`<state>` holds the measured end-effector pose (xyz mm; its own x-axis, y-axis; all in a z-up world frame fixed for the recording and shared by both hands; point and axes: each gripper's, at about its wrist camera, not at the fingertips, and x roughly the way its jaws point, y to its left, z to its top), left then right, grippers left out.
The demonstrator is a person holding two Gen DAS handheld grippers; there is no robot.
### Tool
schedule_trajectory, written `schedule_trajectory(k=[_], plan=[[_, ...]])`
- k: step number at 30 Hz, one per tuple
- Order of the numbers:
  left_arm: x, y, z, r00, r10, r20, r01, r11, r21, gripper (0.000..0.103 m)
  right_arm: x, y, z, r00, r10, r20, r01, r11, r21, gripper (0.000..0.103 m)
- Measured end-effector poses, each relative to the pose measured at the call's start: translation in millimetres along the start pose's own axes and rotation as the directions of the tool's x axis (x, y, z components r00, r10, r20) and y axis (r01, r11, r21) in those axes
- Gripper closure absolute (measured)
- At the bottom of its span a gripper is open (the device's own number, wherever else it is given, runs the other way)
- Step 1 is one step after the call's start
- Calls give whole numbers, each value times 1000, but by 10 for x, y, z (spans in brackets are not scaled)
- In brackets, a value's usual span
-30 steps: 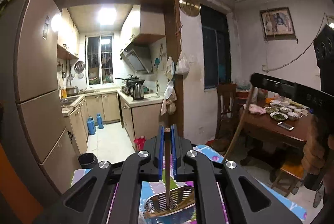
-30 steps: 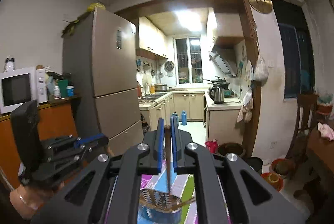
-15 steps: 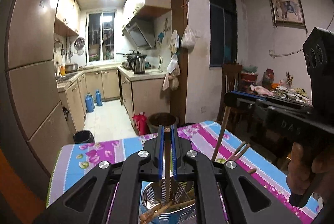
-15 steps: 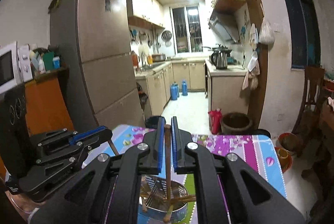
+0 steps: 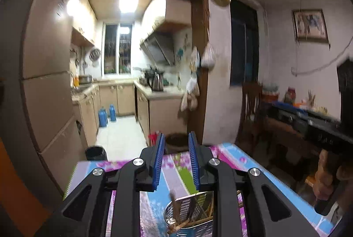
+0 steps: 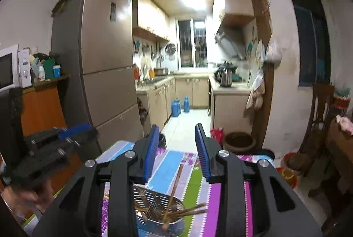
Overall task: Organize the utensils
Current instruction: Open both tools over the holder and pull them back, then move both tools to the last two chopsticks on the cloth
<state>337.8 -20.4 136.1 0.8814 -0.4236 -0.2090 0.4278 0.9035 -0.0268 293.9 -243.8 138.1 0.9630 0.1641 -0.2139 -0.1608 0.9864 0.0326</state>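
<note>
A perforated metal utensil holder (image 5: 192,212) (image 6: 158,206) stands on the striped floral tablecloth (image 5: 176,173) (image 6: 167,166), right below both grippers. Several wooden chopsticks (image 6: 174,186) lean inside it, and a blurred one (image 5: 174,204) shows in the left wrist view. My left gripper (image 5: 176,159) is above the holder, its jaws opening, with nothing between the blue pads. My right gripper (image 6: 176,148) is also opening, and a chopstick stands loose in the holder beneath the gap. Each gripper shows in the other's view: the right one (image 5: 320,126), the left one (image 6: 55,142).
A tall fridge (image 6: 103,60) stands to the left of the kitchen doorway. An orange cabinet with a microwave (image 6: 8,67) is at the far left. A wooden chair (image 5: 251,109) and a dining table with dishes (image 5: 297,109) are at the right. A dark bin (image 5: 96,153) is beyond the table's edge.
Both grippers were shut on an upright chopstick above the holder. Both have sunk toward it and their jaws have parted; the chopsticks now rest in the holder.
</note>
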Motion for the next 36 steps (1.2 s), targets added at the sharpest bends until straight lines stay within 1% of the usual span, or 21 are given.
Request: schedule_trajectory(k=[2, 3, 4, 6, 9, 11, 12, 14, 16, 17, 18, 20, 21, 22, 23, 25, 28, 30, 32, 34, 36], plan=[[-312, -73, 61, 999, 12, 45, -13, 1000, 11, 79, -229, -68, 7, 1000, -7, 21, 7, 1000, -9, 71], [-451, -123, 69, 998, 16, 60, -17, 1000, 25, 79, -451, -113, -28, 999, -20, 38, 21, 999, -27, 71], [-660, -217, 50, 997, 22, 75, -26, 998, 55, 79, -575, -142, -56, 999, -27, 45, 29, 999, -41, 71], [-999, -414, -79, 998, 25, 63, -32, 993, 117, 79, -951, -215, -204, 997, -53, 57, 58, 995, -85, 71], [-1419, -716, -466, 1000, 10, -19, -6, 980, 196, 79, -1506, -337, -554, 995, -88, 37, 93, 986, -138, 71], [-1612, -862, -797, 996, -10, -94, 31, 975, 218, 79, -1849, -394, -919, 992, -127, -1, 125, 979, -164, 71], [-1694, -937, -979, 990, -18, -136, 48, 974, 220, 79, -1961, -398, -1079, 990, -140, -17, 135, 975, -178, 71], [-1826, -1138, -1478, 967, -34, -251, 92, 971, 220, 80, -2179, -382, -1499, 983, -170, -71, 152, 967, -203, 71], [-1920, -1314, -1920, 950, -6, -312, 82, 969, 231, 81, -2281, -348, -1845, 976, -181, -122, 156, 969, -194, 71], [-1979, -1400, -2148, 939, -9, -344, 90, 971, 220, 81, -2342, -342, -2083, 971, -179, -160, 151, 973, -172, 71], [-2035, -1467, -2359, 927, -16, -374, 95, 977, 193, 82, -2365, -338, -2227, 967, -174, -186, 148, 978, -148, 71], [-2096, -1566, -2654, 916, -14, -401, 84, 984, 159, 82, -2423, -324, -2618, 954, -171, -245, 158, 985, -75, 71], [-2113, -1581, -2753, 914, -9, -406, 76, 986, 151, 82, -2432, -311, -2739, 949, -172, -264, 163, 985, -53, 72], [-2161, -1635, -2896, 919, 16, -394, 50, 986, 158, 82, -2449, -284, -2883, 944, -174, -280, 171, 985, -34, 72], [-2176, -1695, -2989, 920, 31, -391, 38, 985, 166, 82, -2471, -239, -3016, 941, -180, -287, 181, 983, -23, 72], [-2171, -1783, -3113, 920, 41, -391, 23, 987, 159, 82, -2525, -134, -3192, 938, -196, -287, 200, 980, -18, 72], [-2207, -1861, -3223, 930, 84, -358, -18, 983, 183, 82, -2602, 16, -3400, 934, -225, -276, 230, 973, -15, 72], [-2251, -1926, -3282, 939, 111, -325, -51, 981, 186, 81, -2636, 72, -3500, 932, -235, -275, 240, 971, -15, 72], [-2277, -1916, -3317, 937, 105, -332, -58, 987, 148, 81, -2634, 154, -3571, 937, -219, -272, 224, 974, -14, 72], [-2266, -1911, -3348, 934, 121, -336, -74, 986, 150, 81, -2624, 249, -3617, 941, -208, -268, 207, 978, -33, 72], [-2260, -1915, -3366, 936, 123, -331, -77, 986, 149, 81, -2605, 321, -3643, 943, -209, -260, 201, 978, -59, 72]])
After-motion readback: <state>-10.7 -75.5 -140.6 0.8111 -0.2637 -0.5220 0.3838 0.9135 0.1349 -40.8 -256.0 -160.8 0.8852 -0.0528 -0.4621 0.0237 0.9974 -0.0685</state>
